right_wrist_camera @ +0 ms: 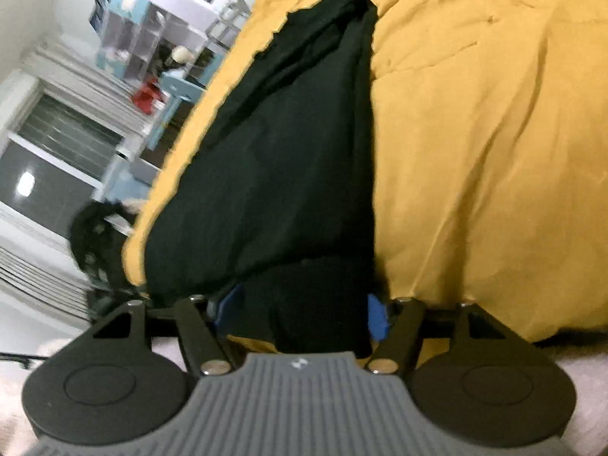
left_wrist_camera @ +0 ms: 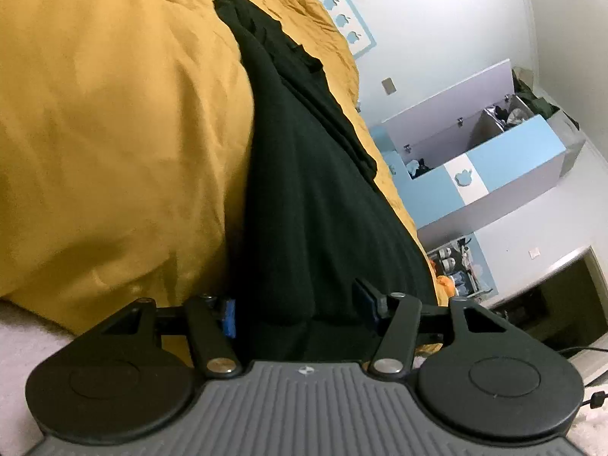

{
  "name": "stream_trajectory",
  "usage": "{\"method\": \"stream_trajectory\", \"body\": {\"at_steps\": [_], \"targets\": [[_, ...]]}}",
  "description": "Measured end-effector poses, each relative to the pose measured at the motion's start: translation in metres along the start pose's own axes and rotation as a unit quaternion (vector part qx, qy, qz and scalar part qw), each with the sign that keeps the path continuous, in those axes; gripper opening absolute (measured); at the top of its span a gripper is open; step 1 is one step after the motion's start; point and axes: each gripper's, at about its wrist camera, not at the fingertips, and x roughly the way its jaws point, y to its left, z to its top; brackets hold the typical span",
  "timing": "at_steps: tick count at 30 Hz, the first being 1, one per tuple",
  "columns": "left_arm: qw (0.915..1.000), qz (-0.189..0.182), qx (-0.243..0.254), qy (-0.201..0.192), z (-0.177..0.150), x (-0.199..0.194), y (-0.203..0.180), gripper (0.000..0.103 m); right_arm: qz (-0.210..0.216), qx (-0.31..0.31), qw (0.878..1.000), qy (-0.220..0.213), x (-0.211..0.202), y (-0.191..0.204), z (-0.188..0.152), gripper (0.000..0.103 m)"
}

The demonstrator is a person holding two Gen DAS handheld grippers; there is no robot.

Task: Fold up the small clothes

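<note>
A black garment (left_wrist_camera: 304, 174) lies as a long strip on the mustard-yellow bedspread (left_wrist_camera: 114, 133). In the left wrist view its near end runs between the blue pads (left_wrist_camera: 229, 317) of my left gripper (left_wrist_camera: 298, 313), whose jaws stand wide apart around the cloth. In the right wrist view the same black garment (right_wrist_camera: 285, 159) stretches away over the yellow bedspread (right_wrist_camera: 494, 152), and its near end fills the gap of my right gripper (right_wrist_camera: 302, 313), between its blue pads (right_wrist_camera: 377, 321). Both sets of fingertips are mostly hidden by fabric.
In the left wrist view a blue-and-white cabinet (left_wrist_camera: 494, 163) with an open top stands past the bed edge, by a white wall. In the right wrist view a window with blinds (right_wrist_camera: 57, 159), a shelf unit (right_wrist_camera: 152, 41) and a dark furry thing (right_wrist_camera: 95, 235) lie left of the bed.
</note>
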Motion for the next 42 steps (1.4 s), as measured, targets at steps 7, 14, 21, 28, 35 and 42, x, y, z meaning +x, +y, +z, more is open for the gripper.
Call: {"method": "stream_trajectory", "body": {"at_steps": [7,14,21,28,35,42], "targets": [[0.9989,-0.020,0.042,-0.012,-0.007,-0.010,-0.020,0.037,-0.009,-0.009,1.000,0.002,-0.012,0.013,0.000,0.038],[0.9980,0.012,-0.057,-0.027,-0.011,-0.020,-0.031,0.010,0.000,-0.014,1.000,-0.001,-0.028,0.022,0.008,0.026],[0.9946,-0.015,-0.085,-0.058,-0.002,-0.025,-0.038,0.007,0.032,0.002,0.999,-0.025,-0.041,0.024,0.015,0.016],[0.9896,-0.055,-0.117,-0.064,0.009,-0.010,-0.037,0.007,0.080,0.032,0.993,-0.075,-0.035,0.034,0.027,0.011],[0.9899,-0.074,-0.073,-0.096,0.048,-0.006,-0.048,0.007,0.103,0.046,0.986,-0.121,-0.017,0.054,0.063,0.010],[0.9827,-0.107,-0.056,-0.140,0.132,0.016,-0.054,0.007,0.118,0.093,0.966,-0.213,0.002,0.054,0.146,0.009]]}}
